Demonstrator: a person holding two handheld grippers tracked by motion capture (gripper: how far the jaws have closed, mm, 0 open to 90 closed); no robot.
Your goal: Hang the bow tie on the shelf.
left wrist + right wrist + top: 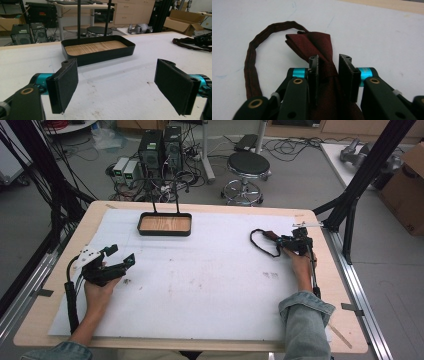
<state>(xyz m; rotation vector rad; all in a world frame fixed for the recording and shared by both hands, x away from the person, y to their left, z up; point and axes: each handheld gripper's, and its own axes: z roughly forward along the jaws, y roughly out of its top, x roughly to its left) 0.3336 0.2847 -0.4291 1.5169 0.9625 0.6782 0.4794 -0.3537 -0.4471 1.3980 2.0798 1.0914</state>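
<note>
The dark red bow tie [312,43] lies on the white sheet near the right edge of the tabletop [50,320], its strap making a loop beside it. The right gripper [329,65] is clamped on the middle of the bow tie, the cloth pinched between its pads. The left gripper [121,255] rests near the left edge, its jaws wide apart with nothing between them. A black tray [165,232] with a wooden bottom stands near the far edge.

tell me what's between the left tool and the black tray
Nothing: the white sheet runs bare from the open left tool to the black tray, as the left gripper view shows.
</note>
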